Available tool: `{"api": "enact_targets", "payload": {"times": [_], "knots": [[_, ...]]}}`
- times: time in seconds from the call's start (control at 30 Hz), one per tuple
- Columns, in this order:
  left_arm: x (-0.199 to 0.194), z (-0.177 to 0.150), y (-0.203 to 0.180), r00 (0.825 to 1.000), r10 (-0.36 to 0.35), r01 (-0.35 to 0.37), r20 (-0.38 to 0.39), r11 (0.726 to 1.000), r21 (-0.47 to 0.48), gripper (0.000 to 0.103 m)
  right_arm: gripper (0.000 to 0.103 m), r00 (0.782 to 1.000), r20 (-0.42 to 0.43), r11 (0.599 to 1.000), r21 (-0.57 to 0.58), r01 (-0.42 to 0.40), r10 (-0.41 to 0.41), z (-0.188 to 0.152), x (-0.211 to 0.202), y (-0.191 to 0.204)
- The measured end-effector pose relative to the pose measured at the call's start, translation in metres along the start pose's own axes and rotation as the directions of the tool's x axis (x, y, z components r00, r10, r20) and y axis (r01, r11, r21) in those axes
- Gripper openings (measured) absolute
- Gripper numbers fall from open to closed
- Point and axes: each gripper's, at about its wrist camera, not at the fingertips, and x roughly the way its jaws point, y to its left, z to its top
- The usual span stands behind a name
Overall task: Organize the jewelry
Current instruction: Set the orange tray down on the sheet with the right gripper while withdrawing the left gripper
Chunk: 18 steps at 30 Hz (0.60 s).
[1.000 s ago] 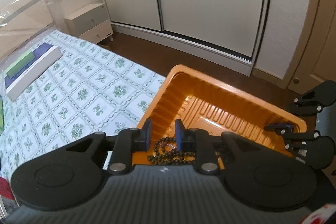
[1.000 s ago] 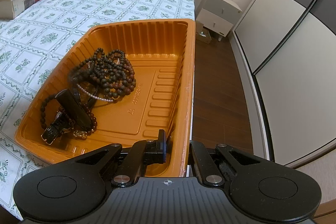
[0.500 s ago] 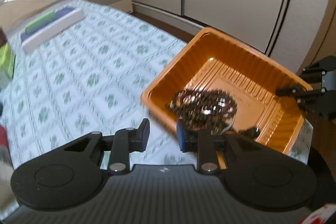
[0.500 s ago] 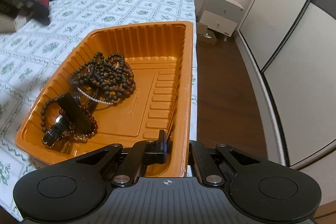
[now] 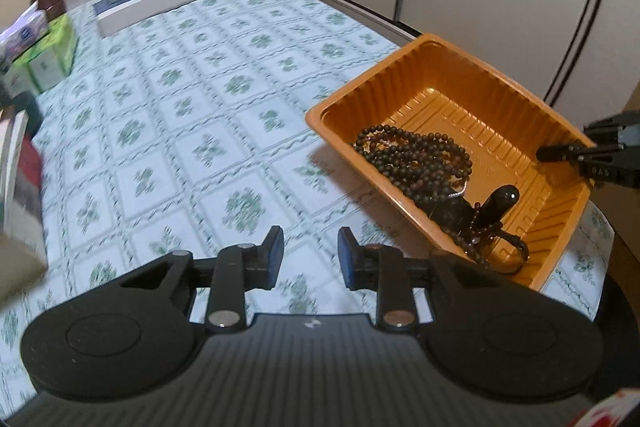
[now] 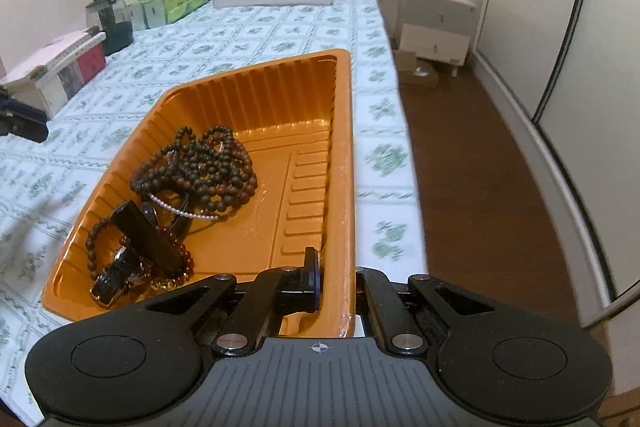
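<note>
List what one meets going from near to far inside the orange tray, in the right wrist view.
Black watch → black cylindrical case → thin pearl bracelet → pile of dark bead strands → tray's ribbed far wall.

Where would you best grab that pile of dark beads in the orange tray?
Take the dark bead strand at the loop arching up on its far side, coming from above: the orange tray has tall walls, and that loop lies clear of the other pieces.
</note>
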Motion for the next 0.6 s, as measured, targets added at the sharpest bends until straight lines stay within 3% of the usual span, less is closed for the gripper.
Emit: {"api": "enact_targets", "payload": {"times": [0.27, 0.37, 0.4, 0.43, 0.5, 0.57, 0.6], "knots": [[-0.016, -0.033, 0.009, 0.999, 0.042, -0.039, 0.027, 0.995, -0.094, 0.037, 0.003, 0.997, 0.006, 0.980, 0.183, -0.079, 0.080, -0.012, 0.006, -0.022], [-0.020, -0.045, 0.009, 0.998, 0.045, -0.040, 0.037, 0.990, -0.137, 0.042, 0.009, 0.992, 0.031, 0.957, 0.259, -0.130, 0.126, -0.017, 0.005, -0.032], [-0.021, -0.049, 0.008, 0.998, 0.051, -0.045, 0.039, 0.988, -0.149, 0.043, 0.020, 0.989, 0.042, 0.950, 0.278, -0.146, 0.140, -0.019, 0.003, -0.034], [-0.022, -0.054, 0.009, 0.997, 0.057, -0.049, 0.044, 0.985, -0.163, 0.046, 0.041, 0.986, 0.058, 0.941, 0.296, -0.164, 0.154, -0.021, 0.000, -0.037], [-0.025, -0.063, 0.008, 0.996, 0.065, -0.052, 0.059, 0.978, -0.204, 0.053, 0.064, 0.981, 0.111, 0.924, 0.332, -0.189, 0.161, -0.022, -0.008, -0.041], [-0.030, -0.071, 0.007, 0.994, 0.078, -0.057, 0.078, 0.969, -0.239, 0.068, 0.065, 0.974, 0.164, 0.904, 0.375, -0.205, 0.153, -0.025, -0.016, -0.047], [-0.033, -0.075, 0.005, 0.992, 0.090, -0.066, 0.085, 0.966, -0.251, 0.070, 0.065, 0.973, 0.181, 0.891, 0.404, -0.205, 0.142, -0.027, -0.021, -0.051]]}}
